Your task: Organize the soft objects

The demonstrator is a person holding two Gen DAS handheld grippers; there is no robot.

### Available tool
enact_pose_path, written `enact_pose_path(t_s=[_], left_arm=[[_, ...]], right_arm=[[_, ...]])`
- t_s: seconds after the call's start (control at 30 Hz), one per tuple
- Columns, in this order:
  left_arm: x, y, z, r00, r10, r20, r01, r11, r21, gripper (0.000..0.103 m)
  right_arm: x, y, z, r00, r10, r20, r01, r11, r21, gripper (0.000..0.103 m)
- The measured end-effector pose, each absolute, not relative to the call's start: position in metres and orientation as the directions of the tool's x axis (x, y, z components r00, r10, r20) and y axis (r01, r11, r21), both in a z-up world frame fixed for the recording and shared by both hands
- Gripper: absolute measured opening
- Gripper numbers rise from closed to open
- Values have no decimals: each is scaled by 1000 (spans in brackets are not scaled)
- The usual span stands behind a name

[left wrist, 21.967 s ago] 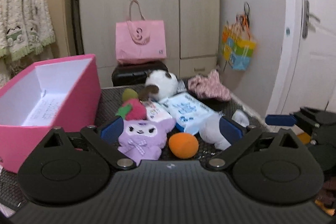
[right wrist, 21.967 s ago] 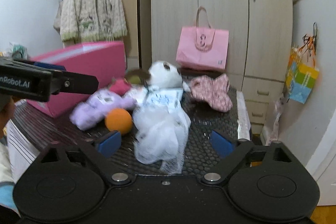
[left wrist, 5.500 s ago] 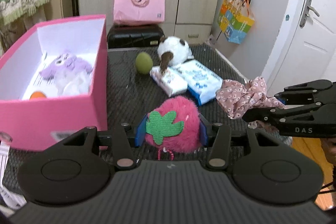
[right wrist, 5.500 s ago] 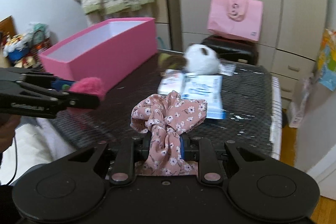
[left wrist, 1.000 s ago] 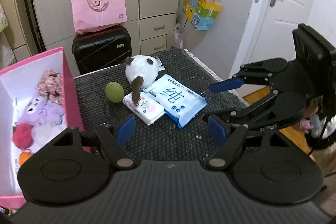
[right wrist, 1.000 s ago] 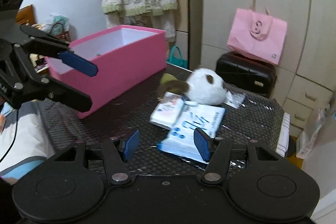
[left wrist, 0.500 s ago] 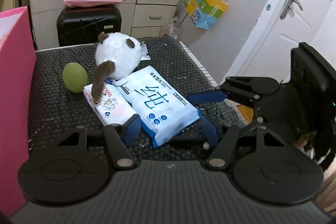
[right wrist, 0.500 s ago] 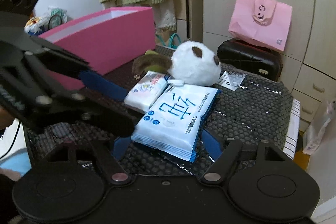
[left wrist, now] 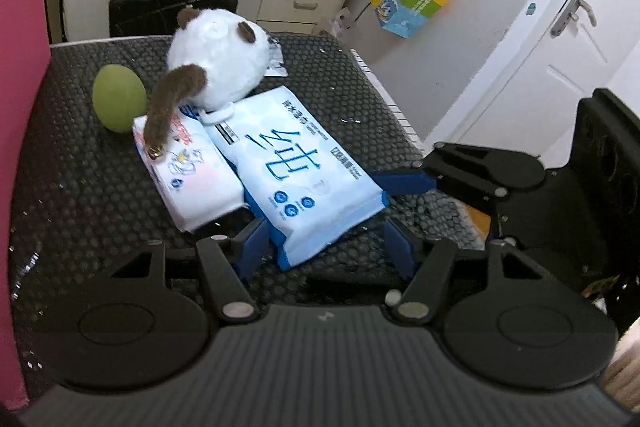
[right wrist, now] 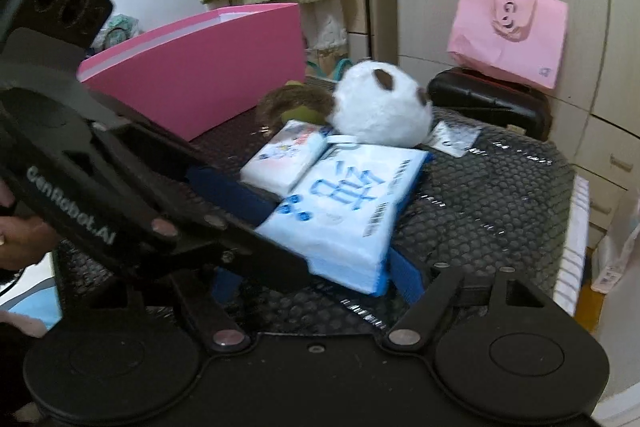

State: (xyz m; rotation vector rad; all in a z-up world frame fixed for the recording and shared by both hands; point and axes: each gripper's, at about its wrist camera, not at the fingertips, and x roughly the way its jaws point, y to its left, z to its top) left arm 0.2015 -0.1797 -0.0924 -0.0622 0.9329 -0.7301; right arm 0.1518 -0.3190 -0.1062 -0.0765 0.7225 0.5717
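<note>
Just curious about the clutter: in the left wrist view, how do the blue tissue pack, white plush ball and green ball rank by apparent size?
1. blue tissue pack, nearest the camera
2. white plush ball
3. green ball

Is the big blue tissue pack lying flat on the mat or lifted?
Flat: the tissue pack lies printed face up on the mat, between both open tools.
</note>
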Motion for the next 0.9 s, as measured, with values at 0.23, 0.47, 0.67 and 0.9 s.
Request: enact_pose_path(t_s=[0.23, 0.47, 0.67, 0.9], left_arm=[[193, -179, -88, 318, -642, -697, 576, 715, -395, 63], [190, -181, -83, 476, -551, -685, 581, 782, -225, 63], [202, -190, -89, 493, -540, -682, 582, 787, -203, 59], [200, -193, -108, 497, -546, -674, 545, 801, -247, 54]], right_arm=[[130, -317, -96, 594, 474, -650, -552, 828, 100, 83], [113, -320, -96, 631, 416, -654, -541, 841, 12, 82], [132, -330, -102, 646, 423, -635, -543, 840, 7, 84], [141, -328, -117, 627, 493, -603, -605, 796, 21, 87]])
